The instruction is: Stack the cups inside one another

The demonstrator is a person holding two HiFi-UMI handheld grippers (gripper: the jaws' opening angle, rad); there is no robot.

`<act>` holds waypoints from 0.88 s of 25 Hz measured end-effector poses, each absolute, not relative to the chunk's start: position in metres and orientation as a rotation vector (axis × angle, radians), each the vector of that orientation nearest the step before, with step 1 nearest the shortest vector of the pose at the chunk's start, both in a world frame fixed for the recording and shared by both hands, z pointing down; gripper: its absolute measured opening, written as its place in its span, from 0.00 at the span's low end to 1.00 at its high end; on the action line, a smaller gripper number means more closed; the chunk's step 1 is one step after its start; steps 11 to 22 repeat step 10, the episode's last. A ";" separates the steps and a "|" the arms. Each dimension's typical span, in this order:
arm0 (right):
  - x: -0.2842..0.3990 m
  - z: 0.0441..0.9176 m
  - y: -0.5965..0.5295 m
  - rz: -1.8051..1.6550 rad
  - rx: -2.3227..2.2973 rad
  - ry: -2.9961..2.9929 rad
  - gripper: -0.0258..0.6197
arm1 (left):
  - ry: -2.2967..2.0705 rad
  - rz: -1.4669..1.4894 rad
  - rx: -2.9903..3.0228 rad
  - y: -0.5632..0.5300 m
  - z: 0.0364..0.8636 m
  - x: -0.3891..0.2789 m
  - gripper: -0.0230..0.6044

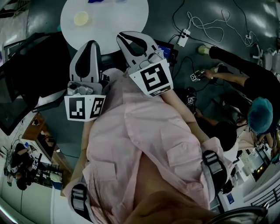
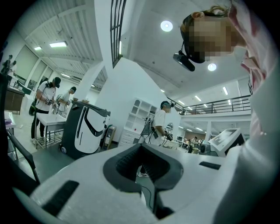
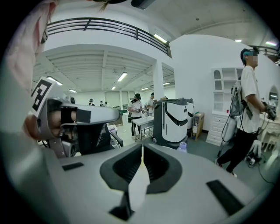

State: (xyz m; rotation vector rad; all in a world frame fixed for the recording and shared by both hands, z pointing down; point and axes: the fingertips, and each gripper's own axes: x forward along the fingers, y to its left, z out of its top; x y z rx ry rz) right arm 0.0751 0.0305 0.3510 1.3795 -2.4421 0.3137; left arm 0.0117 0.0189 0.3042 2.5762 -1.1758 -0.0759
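Observation:
In the head view a pale yellow cup [image 1: 81,18] stands on a round white table [image 1: 118,17]; blue items [image 1: 95,1] are cut off by the top edge. Both grippers are held up in front of a pink shirt, short of the table. My left gripper [image 1: 90,43] [image 2: 141,146] has its jaws together with nothing between them. My right gripper [image 1: 123,36] [image 3: 142,147] is also shut and empty. Neither gripper view shows a cup. The left gripper [image 3: 74,117] shows at the left of the right gripper view.
A seated person [image 1: 258,113] in a teal cap works at the right, with cables and a power strip [image 1: 183,37] on the grey floor. A dark monitor [image 1: 15,94] stands at the left. Out in the hall are a white-and-black machine [image 3: 173,122], a bottle [image 3: 182,148] and standing people [image 3: 247,105].

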 end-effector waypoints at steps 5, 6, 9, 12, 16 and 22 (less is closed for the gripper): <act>0.069 0.354 0.030 0.322 1.427 -2.405 0.10 | -1.131 -0.070 2.582 0.016 0.308 0.003 0.06; 0.063 0.356 0.028 0.326 1.424 -2.401 0.10 | -1.140 -0.063 2.582 0.014 0.309 -0.004 0.06; 0.033 0.360 0.021 0.334 1.361 -2.442 0.10 | -1.239 -0.025 2.566 0.011 0.309 -0.039 0.06; 0.021 0.361 0.018 0.335 1.336 -2.464 0.10 | -1.279 -0.010 2.559 0.010 0.309 -0.052 0.06; 0.021 0.361 0.018 0.335 1.336 -2.464 0.10 | -1.279 -0.010 2.559 0.010 0.309 -0.052 0.06; 0.021 0.361 0.018 0.335 1.336 -2.464 0.10 | -1.279 -0.010 2.559 0.010 0.309 -0.052 0.06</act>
